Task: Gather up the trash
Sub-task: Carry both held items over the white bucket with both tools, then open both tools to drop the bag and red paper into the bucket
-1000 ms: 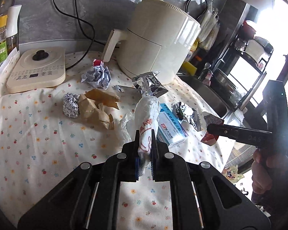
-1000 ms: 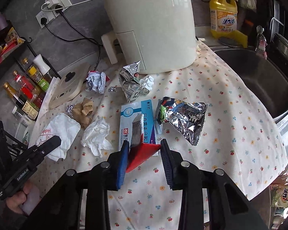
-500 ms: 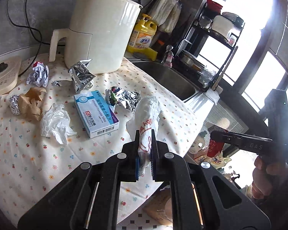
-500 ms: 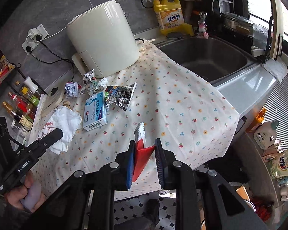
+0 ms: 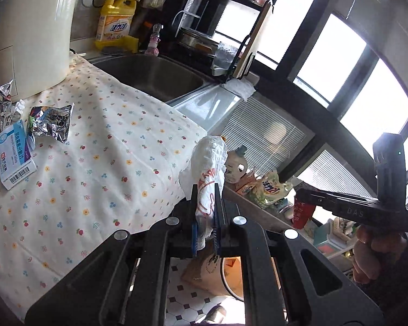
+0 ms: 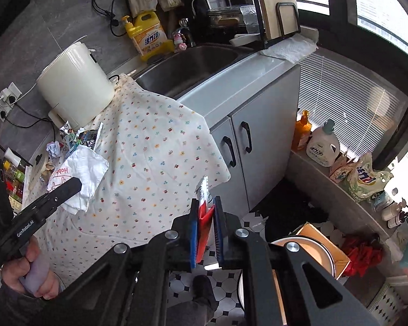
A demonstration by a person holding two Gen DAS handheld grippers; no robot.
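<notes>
My left gripper [image 5: 205,212] is shut on a white crumpled paper bag with red print [image 5: 208,168], held beyond the counter's front edge above the floor. My right gripper [image 6: 206,218] is shut on a red and white wrapper [image 6: 204,209], also off the counter edge. The paper bag also shows in the right wrist view [image 6: 80,174]. A round trash bin [image 6: 310,247] with a light rim stands on the floor below right; in the left wrist view [image 5: 231,271] it is partly hidden behind the gripper. More trash lies on the floral cloth: a foil packet [image 5: 51,122] and a blue and white box [image 5: 15,157].
A cream air fryer [image 5: 32,35] stands at the back of the counter. A steel sink [image 5: 155,76] and yellow detergent bottle [image 5: 117,21] lie beyond. Grey cabinet doors [image 6: 244,146] are under the sink. Bottles and bags [image 6: 340,160] line a low ledge by the window.
Both grippers have swung right, away from the counter top and out past its edge toward the floor and bin, each still holding its piece of trash.
</notes>
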